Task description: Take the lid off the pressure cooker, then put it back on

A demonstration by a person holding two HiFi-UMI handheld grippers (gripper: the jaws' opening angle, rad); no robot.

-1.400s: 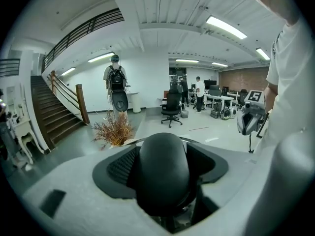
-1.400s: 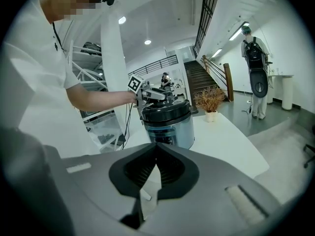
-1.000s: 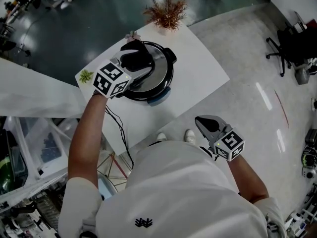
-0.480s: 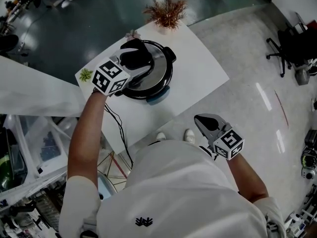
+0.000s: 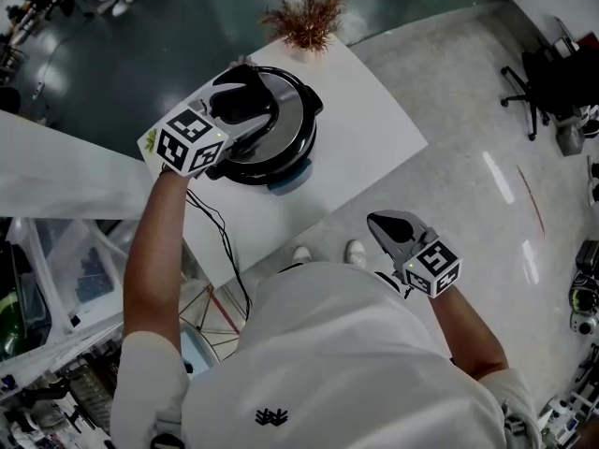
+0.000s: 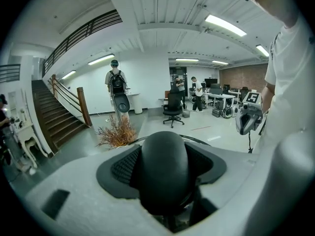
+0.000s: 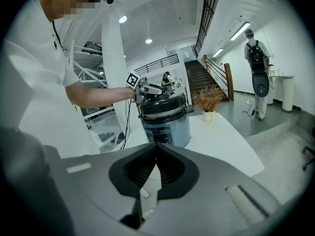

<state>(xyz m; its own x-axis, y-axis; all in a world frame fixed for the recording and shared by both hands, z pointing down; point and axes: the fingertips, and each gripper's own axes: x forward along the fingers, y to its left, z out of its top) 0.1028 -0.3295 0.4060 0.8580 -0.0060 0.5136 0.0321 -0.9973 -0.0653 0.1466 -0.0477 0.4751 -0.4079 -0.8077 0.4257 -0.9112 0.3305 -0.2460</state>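
Lid (image 5: 292, 120) sits on the pressure cooker (image 7: 165, 126). Your left hand-held gripper (image 5: 241, 101) is atop it, jaws wide, clamped across the lid handle (image 6: 163, 167), whose long axis runs along them. Your right hand-held gripper (image 5: 387, 229) is closed, empty, well clear of the cooker.

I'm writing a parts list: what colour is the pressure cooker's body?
The body is pale metallic blue; the right gripper view shows it best.
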